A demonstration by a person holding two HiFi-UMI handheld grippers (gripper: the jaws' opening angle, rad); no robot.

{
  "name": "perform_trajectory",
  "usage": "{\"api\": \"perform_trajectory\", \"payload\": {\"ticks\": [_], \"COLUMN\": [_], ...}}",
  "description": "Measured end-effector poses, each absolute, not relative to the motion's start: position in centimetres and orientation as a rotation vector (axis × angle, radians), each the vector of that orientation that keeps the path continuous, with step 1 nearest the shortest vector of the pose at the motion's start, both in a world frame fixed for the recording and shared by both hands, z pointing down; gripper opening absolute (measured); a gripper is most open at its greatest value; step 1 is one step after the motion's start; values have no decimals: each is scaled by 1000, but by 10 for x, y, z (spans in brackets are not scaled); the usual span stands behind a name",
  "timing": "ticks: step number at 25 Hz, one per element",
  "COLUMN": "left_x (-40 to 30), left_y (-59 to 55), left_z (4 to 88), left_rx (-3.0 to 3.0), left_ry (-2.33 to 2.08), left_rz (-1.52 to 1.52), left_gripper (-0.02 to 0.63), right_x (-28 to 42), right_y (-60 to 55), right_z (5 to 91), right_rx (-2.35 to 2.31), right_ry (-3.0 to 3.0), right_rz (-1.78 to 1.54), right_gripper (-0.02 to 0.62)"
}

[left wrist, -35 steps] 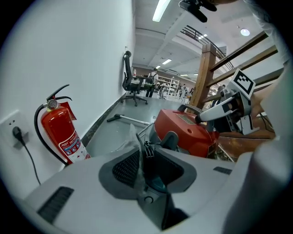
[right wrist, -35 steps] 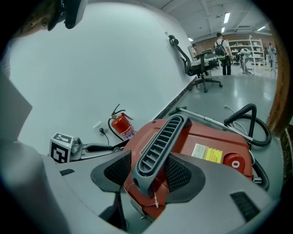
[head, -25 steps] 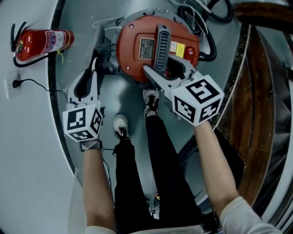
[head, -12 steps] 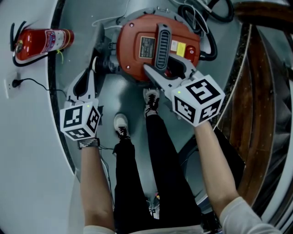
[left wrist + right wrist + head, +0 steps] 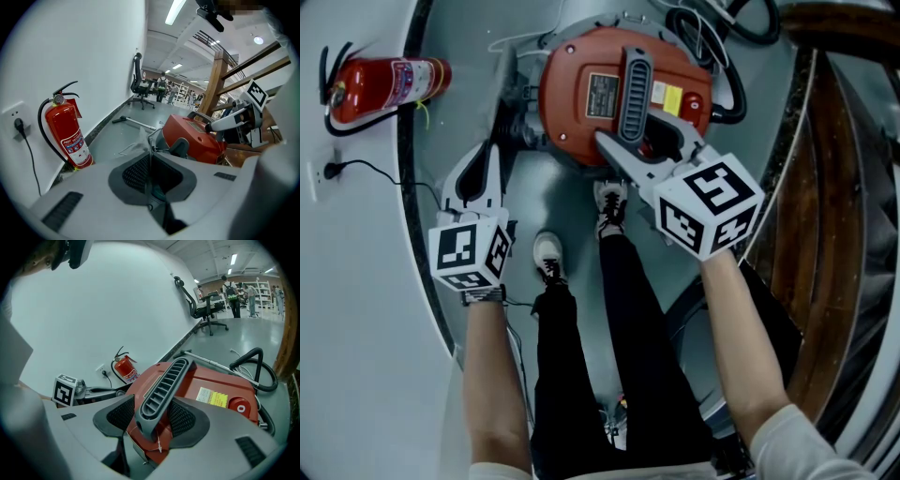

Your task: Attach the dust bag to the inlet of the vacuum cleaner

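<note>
- Grey floor beside a white wall carries the red vacuum cleaner (image 5: 581,122). In the head view, the pale dust bag (image 5: 502,89) runs from the left tool (image 5: 490,155) along the cleaner's wall-side flank, where the dark inlet (image 5: 522,131) sits. Fitting looks under way, but I cannot tell whether the bag is seated on the inlet.
- Left gripper view: the jaws are pinched together on a thin edge, seemingly the bag's. A fire extinguisher (image 5: 68,136) stands against the wall.
- Right gripper view: the right tool (image 5: 157,420) is clamped on the ribbed carry handle (image 5: 161,390), a pad on each side, probably steadying the cleaner.
</note>
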State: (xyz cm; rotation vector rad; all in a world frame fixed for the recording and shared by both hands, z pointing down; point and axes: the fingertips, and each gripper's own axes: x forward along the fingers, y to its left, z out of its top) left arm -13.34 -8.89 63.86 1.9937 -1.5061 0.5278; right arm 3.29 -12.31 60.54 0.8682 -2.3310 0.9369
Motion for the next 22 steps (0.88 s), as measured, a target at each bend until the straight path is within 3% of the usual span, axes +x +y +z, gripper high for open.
{"api": "perform_trajectory", "payload": {"ticks": [22], "left_x": [-122], "left_y": [-88], "left_z": [638], "left_rx": [1969], "left_ry": [-1474], "left_rz": [459], "left_gripper": [25], "right_x": [32], "right_y": [-123], "right_z": [606], "right_rx": [902], "right_ry": [-2334], "right_rz": [899], "right_gripper": [230]}}
